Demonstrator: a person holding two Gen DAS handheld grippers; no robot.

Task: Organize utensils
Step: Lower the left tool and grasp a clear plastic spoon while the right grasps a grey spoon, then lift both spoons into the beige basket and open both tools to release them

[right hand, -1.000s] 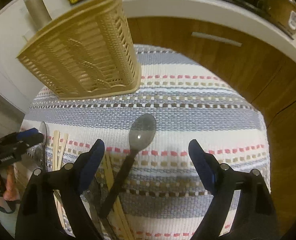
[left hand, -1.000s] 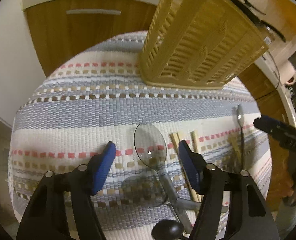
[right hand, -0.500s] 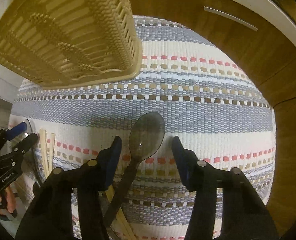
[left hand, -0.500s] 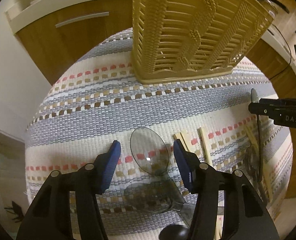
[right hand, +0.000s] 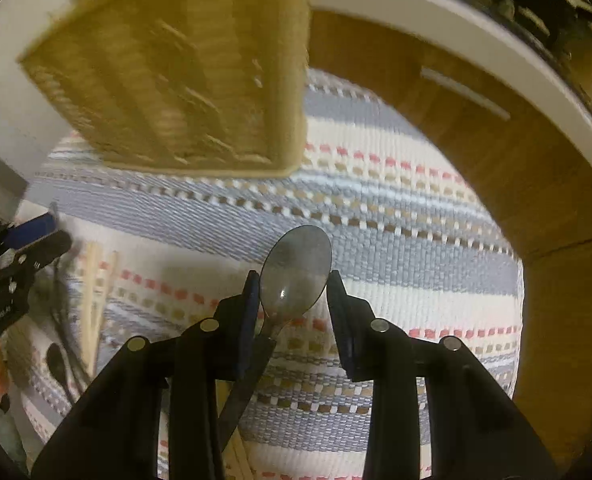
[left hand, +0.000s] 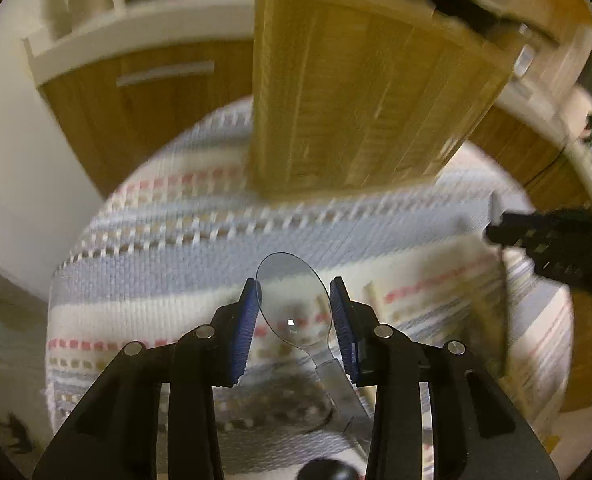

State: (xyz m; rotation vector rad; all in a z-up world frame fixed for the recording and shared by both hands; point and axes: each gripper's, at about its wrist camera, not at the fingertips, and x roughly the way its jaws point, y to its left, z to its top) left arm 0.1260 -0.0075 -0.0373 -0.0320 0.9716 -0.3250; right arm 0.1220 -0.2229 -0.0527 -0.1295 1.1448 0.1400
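My left gripper [left hand: 294, 312] is shut on the bowl of a clear plastic spoon [left hand: 292, 300], its blue pads [left hand: 248, 320] touching both edges. My right gripper [right hand: 294, 300] is shut on the bowl of a dark grey spoon [right hand: 296, 268], its handle running back under the fingers. A tan woven basket [left hand: 360, 92] stands at the far side of the striped mat [left hand: 156, 248]; it also shows in the right wrist view [right hand: 184, 76]. Wooden chopsticks [right hand: 92, 280] and dark utensils [right hand: 62, 332] lie on the mat at the left.
Wooden cabinet fronts [right hand: 496, 152] with a white counter edge [left hand: 136, 36] stand behind the mat. The other gripper shows at each view's side: the right one [left hand: 556, 240], the left one [right hand: 12, 272]. Another clear spoon bowl [left hand: 280, 408] lies under my left gripper.
Both grippers have closed from wide open onto their spoon bowls. Both views have shifted and the basket looks nearer and blurred.
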